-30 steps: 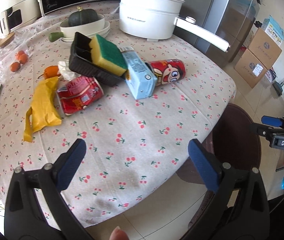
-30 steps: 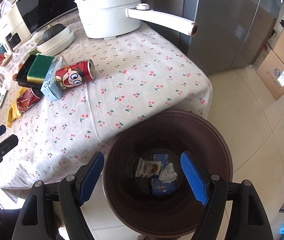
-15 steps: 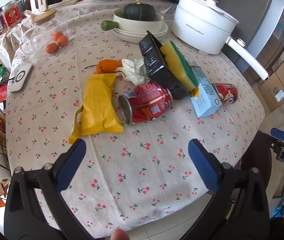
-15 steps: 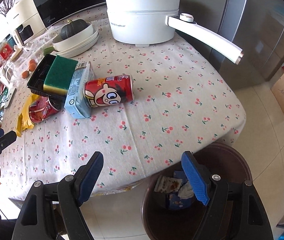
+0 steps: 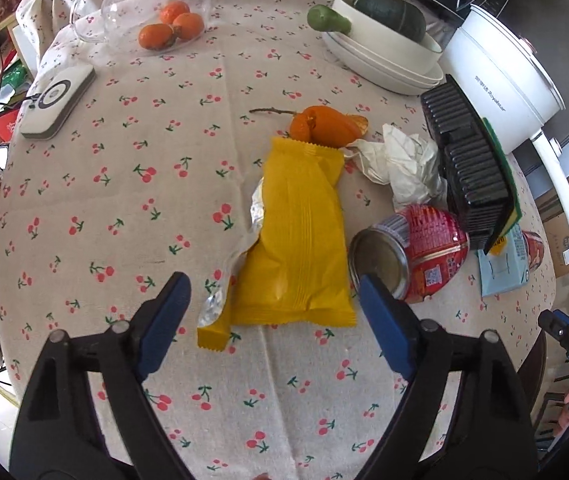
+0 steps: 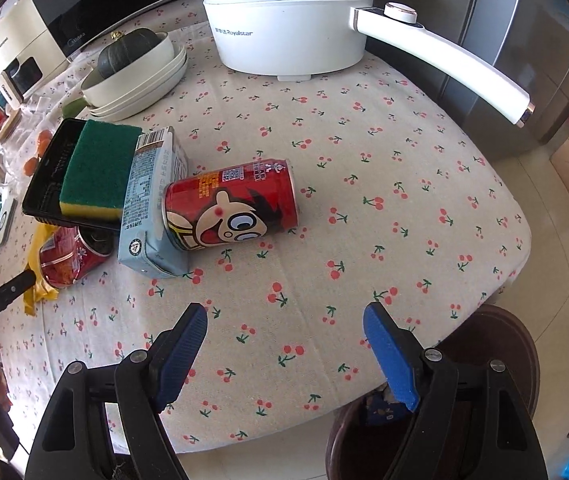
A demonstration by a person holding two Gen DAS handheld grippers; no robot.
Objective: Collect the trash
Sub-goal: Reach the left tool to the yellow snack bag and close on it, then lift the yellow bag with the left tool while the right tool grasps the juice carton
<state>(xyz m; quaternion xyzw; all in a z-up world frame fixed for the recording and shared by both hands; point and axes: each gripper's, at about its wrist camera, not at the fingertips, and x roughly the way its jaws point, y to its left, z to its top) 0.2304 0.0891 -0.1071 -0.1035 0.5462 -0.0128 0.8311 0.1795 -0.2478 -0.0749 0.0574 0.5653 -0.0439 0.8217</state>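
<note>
My left gripper [image 5: 274,304] is open, its jaws either side of the near end of a yellow snack wrapper [image 5: 296,240] that lies flat on the cherry-print tablecloth [image 5: 124,200]. Beside it lie a red can [image 5: 412,252], crumpled white paper [image 5: 400,164] and orange peel [image 5: 324,126]. My right gripper [image 6: 284,340] is open and empty above the table edge, short of a red cartoon can [image 6: 232,208] and a light blue carton [image 6: 148,204]. A brown trash bin [image 6: 512,356] with trash in it stands below the table, at my right.
A black tray [image 6: 50,176] holds a green and yellow sponge [image 6: 96,168]. A white electric pot [image 6: 288,20] with a long handle [image 6: 456,64], stacked bowls with a squash [image 6: 136,72], a glass jar with oranges [image 5: 164,28] and a white device [image 5: 58,98] stand further back.
My left gripper has swung left from the table edge and closed in on the yellow wrapper. My right gripper has risen from over the bin towards the table and the cartoon can.
</note>
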